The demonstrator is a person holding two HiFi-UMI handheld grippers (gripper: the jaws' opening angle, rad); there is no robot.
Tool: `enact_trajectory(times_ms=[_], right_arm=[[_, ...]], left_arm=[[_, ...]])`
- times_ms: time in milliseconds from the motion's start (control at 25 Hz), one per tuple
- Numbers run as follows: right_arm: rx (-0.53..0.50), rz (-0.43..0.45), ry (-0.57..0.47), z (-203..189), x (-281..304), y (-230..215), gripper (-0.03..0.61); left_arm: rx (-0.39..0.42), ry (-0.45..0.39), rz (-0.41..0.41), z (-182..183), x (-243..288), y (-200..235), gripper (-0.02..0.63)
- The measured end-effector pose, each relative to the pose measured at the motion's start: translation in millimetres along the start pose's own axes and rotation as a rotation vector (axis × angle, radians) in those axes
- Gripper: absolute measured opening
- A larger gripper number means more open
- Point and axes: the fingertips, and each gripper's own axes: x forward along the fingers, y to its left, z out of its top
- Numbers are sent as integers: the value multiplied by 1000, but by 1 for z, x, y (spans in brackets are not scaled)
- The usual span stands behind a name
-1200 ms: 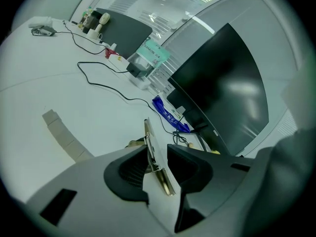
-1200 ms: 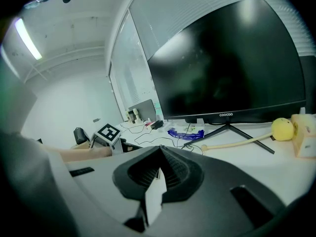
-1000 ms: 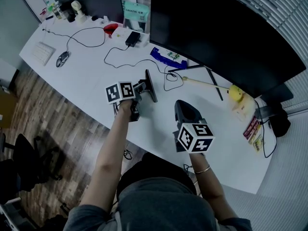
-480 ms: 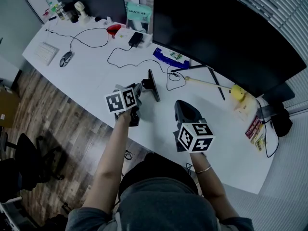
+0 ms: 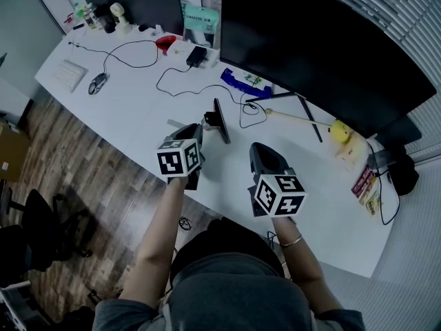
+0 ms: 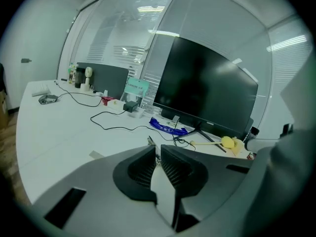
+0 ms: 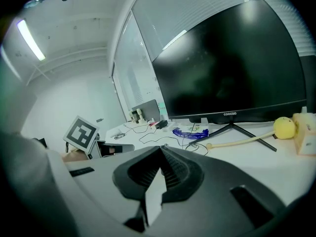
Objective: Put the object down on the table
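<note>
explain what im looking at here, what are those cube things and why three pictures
A person holds a two-jaw gripper in each hand; the marker cubes are part of them. The head view looks down from a camera on the person's head; the other two ride on the grippers, looking along the jaws. The left gripper has just been closing to a narrow gap, nothing between its jaws; the right gripper is shut and empty. On the white table sit a dark flat object, a monitor, a mouse, a blue packet and a yellow ball on a stick.
</note>
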Motion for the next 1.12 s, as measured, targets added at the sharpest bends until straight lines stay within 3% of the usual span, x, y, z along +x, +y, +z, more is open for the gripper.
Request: enact_trajectory(times_ms=[280, 1120], right_arm=[[-3, 12, 3, -1, 0, 5, 6], [-23, 16, 12, -11, -9, 13, 6]], left_arm=[[113, -15, 4, -2, -19, -15, 39], [239, -90, 43, -5, -72, -21, 26]])
